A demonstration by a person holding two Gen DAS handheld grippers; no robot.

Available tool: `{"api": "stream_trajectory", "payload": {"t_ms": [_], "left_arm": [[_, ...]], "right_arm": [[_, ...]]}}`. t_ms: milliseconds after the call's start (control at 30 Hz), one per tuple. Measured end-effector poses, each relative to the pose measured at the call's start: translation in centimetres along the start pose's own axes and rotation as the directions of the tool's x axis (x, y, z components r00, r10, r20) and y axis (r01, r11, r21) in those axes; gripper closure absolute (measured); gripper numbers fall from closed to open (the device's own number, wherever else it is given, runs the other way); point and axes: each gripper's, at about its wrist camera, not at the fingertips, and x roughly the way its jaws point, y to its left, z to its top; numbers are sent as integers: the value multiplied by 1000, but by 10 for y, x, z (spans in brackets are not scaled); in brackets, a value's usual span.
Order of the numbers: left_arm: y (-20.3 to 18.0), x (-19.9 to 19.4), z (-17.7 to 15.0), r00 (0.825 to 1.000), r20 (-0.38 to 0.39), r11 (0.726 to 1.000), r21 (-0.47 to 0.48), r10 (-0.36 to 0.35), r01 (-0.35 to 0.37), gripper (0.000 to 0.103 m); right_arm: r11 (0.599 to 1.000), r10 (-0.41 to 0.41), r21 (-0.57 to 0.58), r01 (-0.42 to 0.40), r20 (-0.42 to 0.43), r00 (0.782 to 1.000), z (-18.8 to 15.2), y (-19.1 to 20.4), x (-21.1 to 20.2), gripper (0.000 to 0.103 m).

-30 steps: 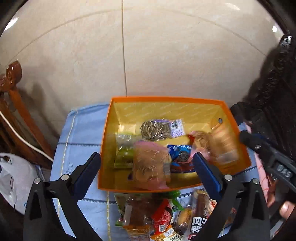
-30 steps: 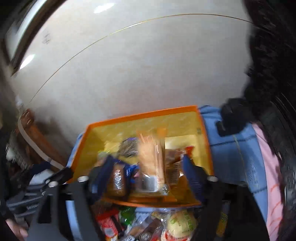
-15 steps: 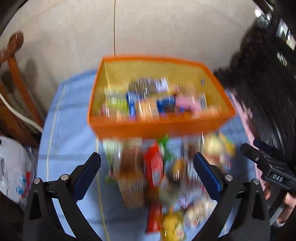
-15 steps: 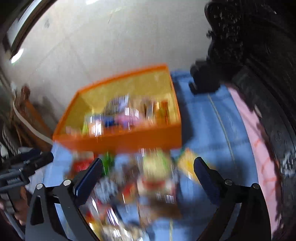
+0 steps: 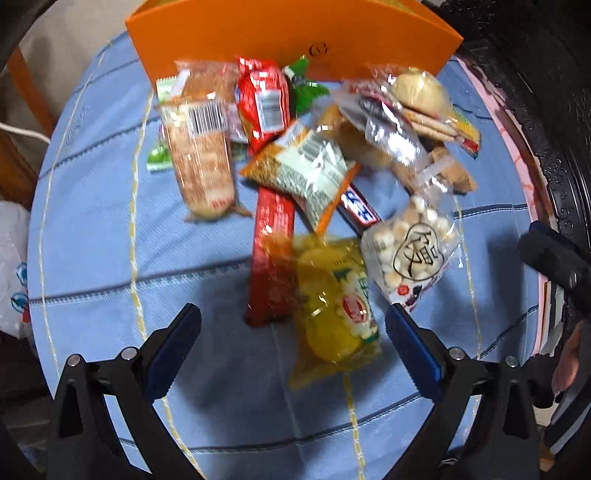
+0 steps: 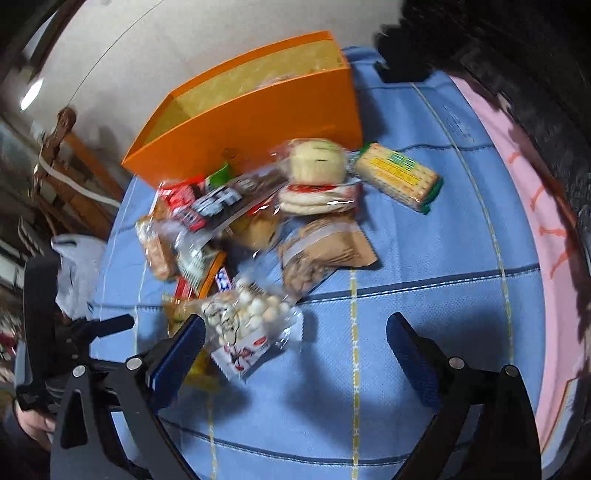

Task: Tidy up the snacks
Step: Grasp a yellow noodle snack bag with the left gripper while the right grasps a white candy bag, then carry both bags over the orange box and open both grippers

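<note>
A heap of wrapped snacks lies on the blue cloth in front of an orange box [image 5: 295, 33] [image 6: 251, 125]. My left gripper [image 5: 293, 334] is open above the near end of the heap, with a yellow packet [image 5: 332, 306] and a long red bar [image 5: 271, 258] between its fingers, untouched. To the right lies a clear bag of small white balls [image 5: 410, 251] [image 6: 243, 321]. My right gripper [image 6: 295, 345] is open and empty, with that bag by its left finger. A green-edged cracker pack [image 6: 399, 177] lies apart at the right.
The blue checked cloth [image 6: 424, 332] covers a round table with a pink rim [image 6: 532, 192]. A dark carved edge runs along the right. Wooden chair parts [image 6: 70, 173] and a white plastic bag [image 5: 11, 269] stand at the left. The other gripper's handle [image 5: 554, 258] shows at the right.
Both grippers have drawn back from over the orange box and tilted down onto the snack heap in front of it. A snack between the right fingers a second ago is gone from them.
</note>
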Motion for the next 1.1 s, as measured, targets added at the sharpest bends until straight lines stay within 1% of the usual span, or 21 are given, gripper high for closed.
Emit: {"api": "stream_trajectory", "payload": {"t_ms": [100,200,233,267,300,333,367,400,433,533,633,700,733,767,800,833,867,900,933,1033,1100], "left_arm": [[-1,6,-3,1000,-10,999,-34,-2,1,5],[-3,22,-5,1000,-23,999,-54,-4,2,5],[-3,34,-7,999,-51,998,-55,18,-21,6],[-1,44,-9,996,-81,997,-65,33,-38,8],[0,49,-12,995,-88,996,-75,45,-52,16],[-4,46,-16,995,-39,994,-52,94,-96,34],[-7,45,-18,992,-29,992,-26,119,-120,39],[-7,45,-20,994,-33,995,-18,100,-100,43],[-6,45,-21,996,-40,996,-24,85,-86,44],[5,41,-29,996,-37,996,-48,80,-81,51],[19,36,-38,997,-31,992,-104,67,-70,56],[28,34,-42,995,-21,988,-124,95,-97,57],[34,35,-45,996,-19,986,-140,89,-91,57],[38,35,-47,996,-13,985,-151,83,-84,58],[43,34,-50,996,-6,984,-158,85,-85,62],[44,33,-51,996,-2,984,-160,85,-84,66],[43,30,-52,997,7,983,-164,80,-78,66],[46,25,-52,997,32,984,-170,66,-60,66],[48,20,-51,997,49,985,-164,60,-52,66],[43,1,-44,993,115,995,-102,19,-7,67],[43,-7,-39,992,128,997,-76,13,-4,67]], "right_arm": [[998,-21,-60,21,4,1000,-7,10,0,4],[997,-28,-72,28,0,1000,-8,7,5,4],[997,-32,-69,32,7,999,-8,4,5,4],[997,-32,-69,33,22,999,-8,3,6,4],[995,-37,-90,41,49,998,-9,3,6,4],[991,-47,-119,55,67,997,-10,6,6,4],[982,-69,-169,84,95,993,-10,11,8,4],[969,-91,-218,113,108,990,-11,18,12,4],[960,-93,-252,118,107,990,-11,23,16,4],[938,-53,-339,71,64,997,-11,40,37,4],[915,-75,-399,68,-2,997,-14,55,68,4],[905,-78,-422,49,-53,996,-17,60,89,4],[909,-60,-416,18,-87,994,-17,59,99,15],[915,-55,-404,15,-87,995,-15,57,99,24],[914,-42,-406,4,-83,996,-13,58,95,53],[918,-39,-397,0,-90,995,-10,56,91,72],[927,-28,-374,-9,-94,995,-5,52,87,73],[939,10,-341,-38,-83,996,0,45,76,73],[941,19,-335,-42,-72,997,3,41,69,73],[955,47,-292,-55,-34,998,7,26,39,73],[966,59,-252,-63,-22,998,11,17,25,73]]}}
